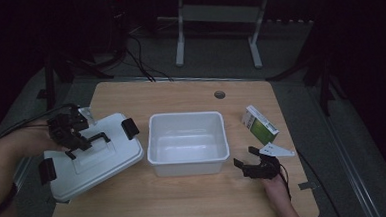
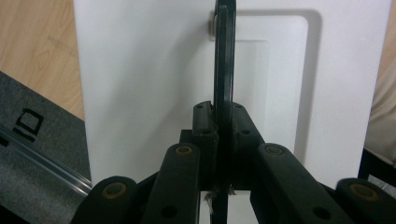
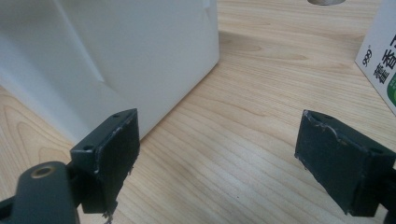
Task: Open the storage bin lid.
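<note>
Lid: white plastic storage-box lid point(image 1: 96, 156) with black clip latches and a black handle point(image 1: 98, 138); lies tilted at the left end of the tabletop point(image 1: 185, 199), its near-left corner past the tabletop edge, just beside the bin.
Handle: thin black bar, seen edge-on in the left gripper view point(image 2: 223, 60), running up between the fingers.
Left gripper: point(image 1: 71, 136) over the lid; fingers point(image 2: 205, 122) brought together and clamped on the handle.
Right gripper: point(image 1: 251, 161) resting low on the tabletop, near the bin's front right corner; fingers point(image 3: 114, 156) well apart, nothing between them.
Bin: open white plastic bin point(image 1: 189, 161) at mid-tabletop, nothing visible inside; its wall shows in the right gripper view point(image 3: 140, 56).
Carton: small green-and-white carton point(image 1: 259, 125), right of the bin, apart from it.
Risk, slip: grip sits on a narrow bar; a wide lid hanging from it likely swings or twists out if lifted fast.
Risk, overhang: lid corner lies off the tabletop; a release here may let it tip to the floor.
Risk, collision: lid's right edge lies close to the bin; a sideways carry may shove the bin toward the right gripper.
Risk, misfit: lid is skewed to the bin rim; lowering without squaring may leave it cocked, latches unseated.
Risk, cable: left gripper's cable point(image 1: 26, 122) trails off the tabletop edge and may snag.
</note>
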The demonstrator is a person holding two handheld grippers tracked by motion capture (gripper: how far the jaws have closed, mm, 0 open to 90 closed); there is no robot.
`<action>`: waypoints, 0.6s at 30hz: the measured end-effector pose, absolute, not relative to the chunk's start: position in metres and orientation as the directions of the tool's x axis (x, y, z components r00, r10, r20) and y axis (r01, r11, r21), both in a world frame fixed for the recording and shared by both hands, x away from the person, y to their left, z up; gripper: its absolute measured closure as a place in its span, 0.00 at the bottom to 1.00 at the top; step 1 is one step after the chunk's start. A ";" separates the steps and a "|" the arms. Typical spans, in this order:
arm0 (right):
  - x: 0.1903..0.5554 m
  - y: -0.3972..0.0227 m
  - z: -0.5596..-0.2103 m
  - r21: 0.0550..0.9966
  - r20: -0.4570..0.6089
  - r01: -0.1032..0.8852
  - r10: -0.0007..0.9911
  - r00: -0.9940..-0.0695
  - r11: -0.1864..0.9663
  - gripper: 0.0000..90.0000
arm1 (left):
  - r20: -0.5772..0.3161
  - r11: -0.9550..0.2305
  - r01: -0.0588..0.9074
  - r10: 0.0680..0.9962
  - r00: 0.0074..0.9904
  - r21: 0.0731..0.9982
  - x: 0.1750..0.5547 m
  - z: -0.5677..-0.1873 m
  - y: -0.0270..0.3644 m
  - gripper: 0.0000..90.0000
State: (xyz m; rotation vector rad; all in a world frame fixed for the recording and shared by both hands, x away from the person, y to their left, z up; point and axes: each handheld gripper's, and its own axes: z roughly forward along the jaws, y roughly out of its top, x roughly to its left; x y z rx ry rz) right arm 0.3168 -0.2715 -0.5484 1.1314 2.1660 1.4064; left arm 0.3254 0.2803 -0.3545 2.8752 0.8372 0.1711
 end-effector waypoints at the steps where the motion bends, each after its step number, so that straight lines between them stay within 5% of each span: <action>1: 0.317 -0.272 -0.548 0.874 0.147 0.443 0.759 -0.634 0.201 0.15 | 0.069 -0.832 0.527 0.544 0.836 0.173 0.325 -0.357 0.282 0.93; 18: 0.316 -0.271 -0.549 0.873 0.148 0.444 0.760 -0.633 0.200 0.15 | 0.039 -0.825 0.547 0.557 0.829 0.143 0.331 -0.427 0.287 0.93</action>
